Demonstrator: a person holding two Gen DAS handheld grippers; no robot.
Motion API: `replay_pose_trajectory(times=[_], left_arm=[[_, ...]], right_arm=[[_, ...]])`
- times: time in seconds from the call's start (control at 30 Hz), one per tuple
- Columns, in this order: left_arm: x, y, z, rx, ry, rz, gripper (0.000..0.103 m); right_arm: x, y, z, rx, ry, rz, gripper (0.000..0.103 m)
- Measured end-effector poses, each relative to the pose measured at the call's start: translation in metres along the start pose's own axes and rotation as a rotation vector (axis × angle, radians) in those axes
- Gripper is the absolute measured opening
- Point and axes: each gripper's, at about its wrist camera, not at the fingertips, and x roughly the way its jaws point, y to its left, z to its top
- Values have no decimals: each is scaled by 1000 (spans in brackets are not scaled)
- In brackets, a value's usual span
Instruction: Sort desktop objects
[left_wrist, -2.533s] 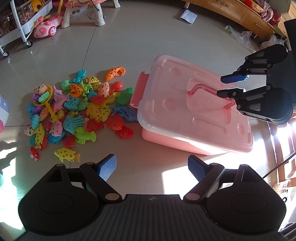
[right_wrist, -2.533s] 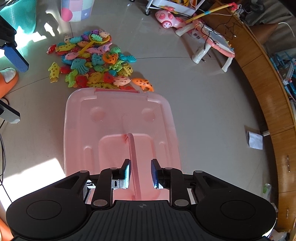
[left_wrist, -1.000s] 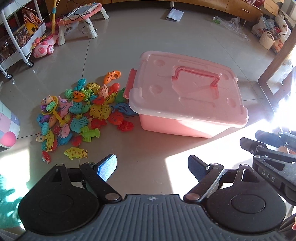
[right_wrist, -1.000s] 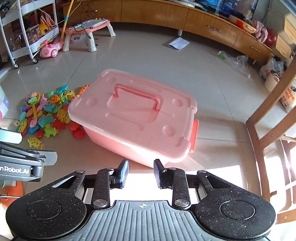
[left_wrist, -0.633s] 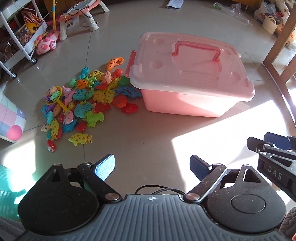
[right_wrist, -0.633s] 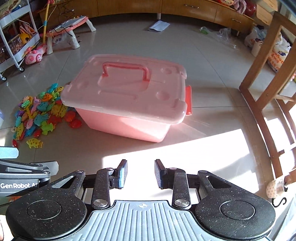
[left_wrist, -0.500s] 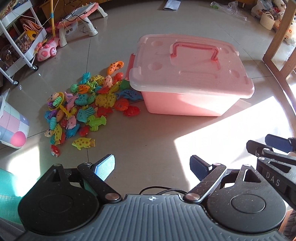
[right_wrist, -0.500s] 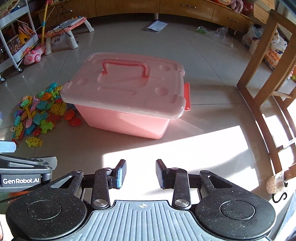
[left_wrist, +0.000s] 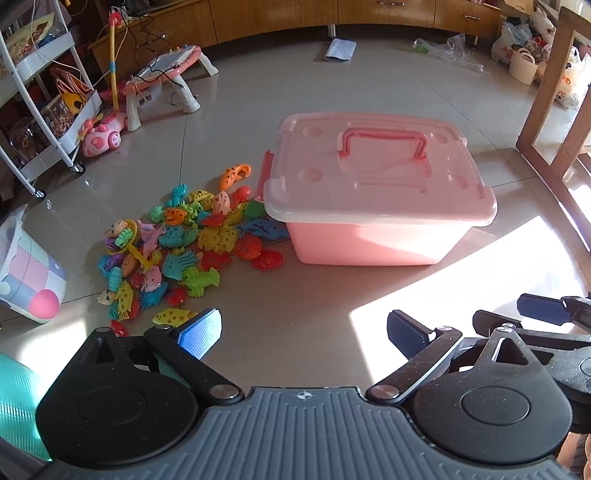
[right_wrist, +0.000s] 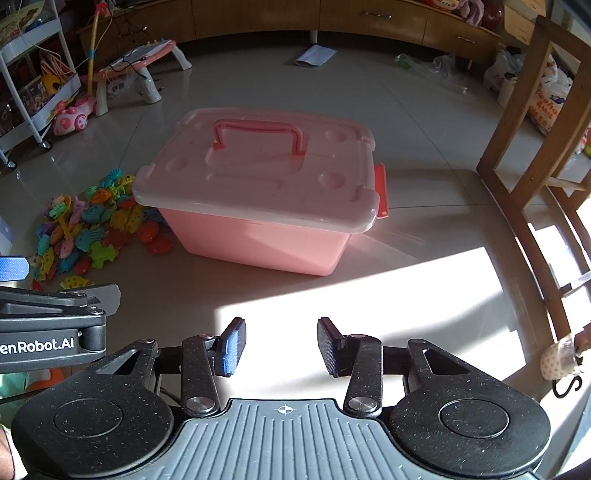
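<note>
A pink storage box (left_wrist: 376, 236) (right_wrist: 258, 236) with a translucent lid and a pink handle (left_wrist: 382, 138) stands shut on the tiled floor. A pile of small colourful plastic fish toys (left_wrist: 177, 243) (right_wrist: 81, 232) lies on the floor to its left. My left gripper (left_wrist: 303, 328) is open wide and empty, held back from the box and the pile. My right gripper (right_wrist: 281, 345) is open and empty, also well short of the box, over a sunlit patch of floor. Each gripper shows at the edge of the other's view.
A patchwork bucket (left_wrist: 26, 277) stands at far left. A white rolling shelf cart (left_wrist: 33, 110), a pink toy car (left_wrist: 99, 136) and a small drawing table (left_wrist: 162, 81) stand at the back left. Wooden chair legs (right_wrist: 524, 177) rise at right. Low cabinets (right_wrist: 332, 22) line the back.
Both grippers have pulled back and away from the box; the right one let go of the handle. The box now stands level on the floor. The right gripper's fingers have opened wider.
</note>
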Motion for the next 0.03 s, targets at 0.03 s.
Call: replay_pose_trajectory(times=[0.03], left_arm=[[0, 0, 1, -4, -3, 3, 99]], right_arm=[[0, 0, 0, 5, 1, 0, 40]])
